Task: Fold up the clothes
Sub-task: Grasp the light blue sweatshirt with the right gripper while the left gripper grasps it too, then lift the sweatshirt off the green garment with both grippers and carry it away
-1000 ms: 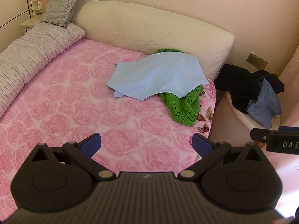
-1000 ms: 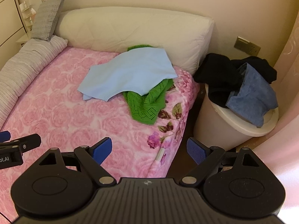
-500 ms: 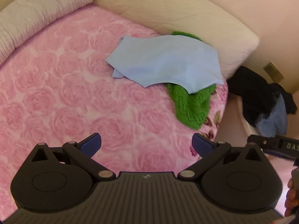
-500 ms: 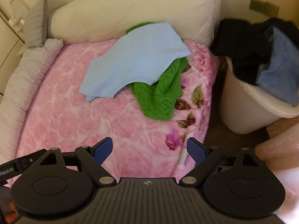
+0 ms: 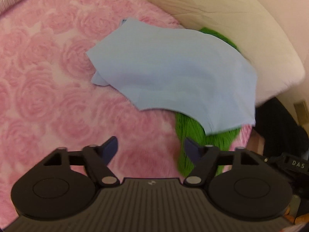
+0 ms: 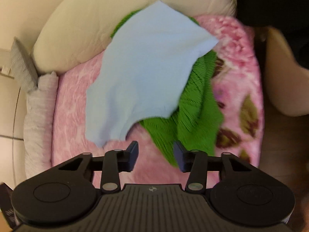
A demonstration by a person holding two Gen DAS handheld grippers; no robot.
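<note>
A light blue garment (image 5: 173,77) (image 6: 146,65) lies spread on the pink rose bedspread (image 5: 48,77) (image 6: 73,100), partly covering a green knitted garment (image 5: 195,135) (image 6: 195,104). My left gripper (image 5: 150,148) hovers above the bedspread just short of the blue garment's near hem; its jaws are closing with nothing between them. My right gripper (image 6: 155,152) hangs over the near end of the green knit; its jaws are closing too, and the pads press on nothing. Both views are blurred by motion.
A long cream pillow (image 5: 231,29) (image 6: 92,19) runs along the far side of the bed. Dark clothes (image 5: 280,127) lie heaped to the right, past the bed's edge. A grey striped bolster (image 6: 36,116) and a grey cushion (image 6: 21,63) sit at the left.
Both grippers have dropped and moved in close over the two garments, which now fill the views. The jaws of both have narrowed, the right more than the left.
</note>
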